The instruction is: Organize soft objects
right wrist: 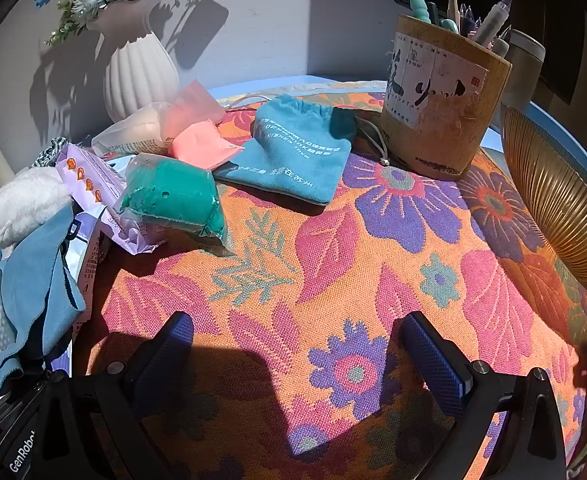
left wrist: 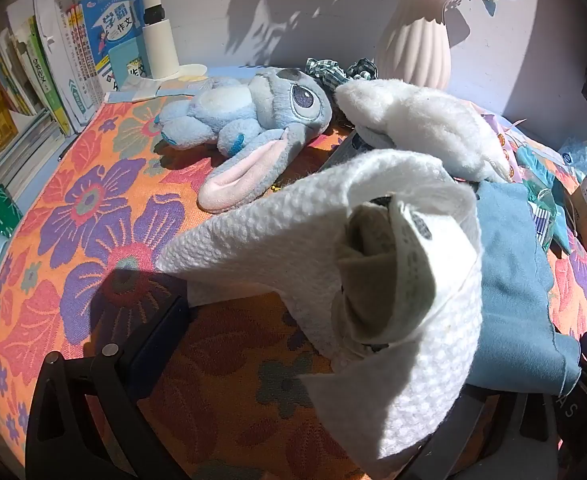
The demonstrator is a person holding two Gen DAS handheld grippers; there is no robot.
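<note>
In the left wrist view a white waffle-weave cloth (left wrist: 277, 248) hangs so near the lens that it hides the right finger of the left gripper (left wrist: 321, 344); only the left finger (left wrist: 157, 344), dark blue and in shadow, shows clearly. The cloth is draped over something whose core I cannot make out, and a printed label is curled into its fold. The jaws stand spread wide; whether the hidden pad touches the cloth I cannot tell, and nothing is pinched between them. A blue cloth (left wrist: 513, 280) lies just right of the white one, its lower edge cut off by the gripper frame.

Farther back a blue plush toy (left wrist: 249, 120) lies on its side on the floral tablecloth (left wrist: 93, 208), with a white plush (left wrist: 421, 124) just beside it to the right. A ribbed white vase (left wrist: 417, 48) stands at the wall, its flowers cropped by the top edge.

The right gripper (right wrist: 299, 356) is released, fingers wide apart over bare tablecloth, touching nothing. Beyond it, left, sit a green bagged sponge (right wrist: 173, 196), a pink one (right wrist: 197, 144) and a teal drawstring pouch (right wrist: 289, 156). A bamboo pen holder (right wrist: 441, 100) stands far right. A ribbed golden object (right wrist: 553, 200) is cut off at the right edge; I cannot identify it.
</note>
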